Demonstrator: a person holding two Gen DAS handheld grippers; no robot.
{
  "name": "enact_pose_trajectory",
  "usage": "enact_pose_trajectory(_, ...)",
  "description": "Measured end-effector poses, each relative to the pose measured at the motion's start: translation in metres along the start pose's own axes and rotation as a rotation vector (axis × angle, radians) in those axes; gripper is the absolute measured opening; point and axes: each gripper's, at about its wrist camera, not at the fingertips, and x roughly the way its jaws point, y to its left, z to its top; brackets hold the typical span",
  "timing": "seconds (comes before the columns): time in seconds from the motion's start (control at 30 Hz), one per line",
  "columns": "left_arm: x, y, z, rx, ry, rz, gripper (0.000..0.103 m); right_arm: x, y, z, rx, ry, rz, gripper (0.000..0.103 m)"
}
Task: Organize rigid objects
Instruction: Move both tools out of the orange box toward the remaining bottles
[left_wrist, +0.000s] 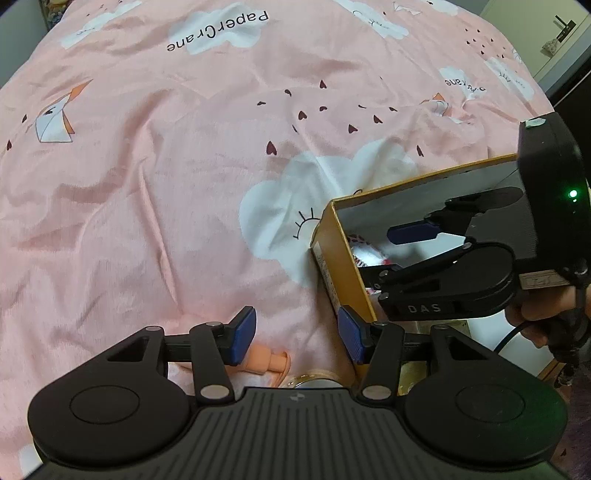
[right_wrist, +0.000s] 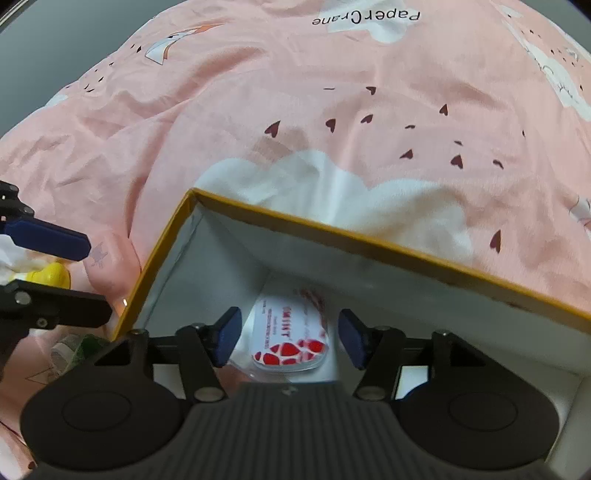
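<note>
A yellow-rimmed cardboard box (right_wrist: 369, 243) with white inner walls sits on the pink bedspread; it also shows in the left wrist view (left_wrist: 332, 236). A white mint tin with red strawberries (right_wrist: 291, 339) lies on the box floor. My right gripper (right_wrist: 290, 334) is open and empty, inside the box just above the tin. In the left wrist view the right gripper (left_wrist: 402, 258) reaches into the box. My left gripper (left_wrist: 297, 334) is open and empty, left of the box, above a peach pump bottle (left_wrist: 266, 362) and a gold-rimmed round lid (left_wrist: 314, 380).
A yellow object (right_wrist: 51, 275) and white tissue (right_wrist: 11, 254) lie left of the box by the left gripper's fingers (right_wrist: 51, 236). A green packet (right_wrist: 77, 347) lies near the box corner. The pink quilt (left_wrist: 184, 166) spreads far ahead.
</note>
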Motion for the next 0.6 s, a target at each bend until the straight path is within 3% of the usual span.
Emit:
enact_pose_trajectory(0.4, -0.004, 0.003, -0.012, 0.01, 0.012, 0.003, 0.061, -0.016, 0.006, -0.012, 0.016, 0.006, -0.001, 0.054)
enact_pose_trajectory(0.6, -0.025, 0.005, -0.025, 0.024, -0.033, -0.005, 0.061, -0.046, 0.024, -0.018, -0.033, -0.052, -0.049, 0.055)
